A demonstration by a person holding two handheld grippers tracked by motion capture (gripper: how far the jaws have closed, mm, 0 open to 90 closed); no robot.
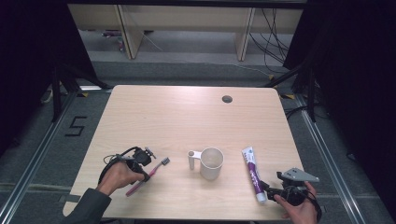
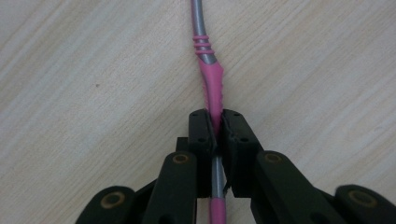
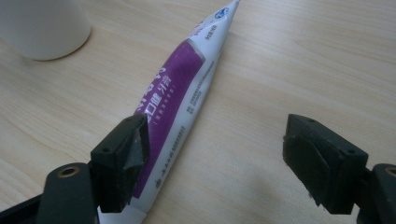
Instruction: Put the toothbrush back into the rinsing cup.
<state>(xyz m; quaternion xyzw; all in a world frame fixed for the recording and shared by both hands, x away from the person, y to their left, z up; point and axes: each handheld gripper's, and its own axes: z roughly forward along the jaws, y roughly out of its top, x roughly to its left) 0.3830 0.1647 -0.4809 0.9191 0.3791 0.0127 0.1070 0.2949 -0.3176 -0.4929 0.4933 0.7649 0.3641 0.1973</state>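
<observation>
From the high view, the left claw (image 1: 148, 153) grips the pink toothbrush (image 1: 150, 175) lying slantwise on the counter (image 1: 177, 112) left of the white cup (image 1: 211, 163), while the right claw (image 1: 266, 185) sits at the near end of the toothpaste tube (image 1: 252, 173). The left gripper view shows the jaws clamped across the toothbrush (image 2: 212, 88) handle, its long axis running straight ahead. In the right gripper view the jaws stand wide, and the toothpaste tube (image 3: 180, 100) runs ahead and rightward past the left jaw, so the claw probably needs to shift left to straddle it.
</observation>
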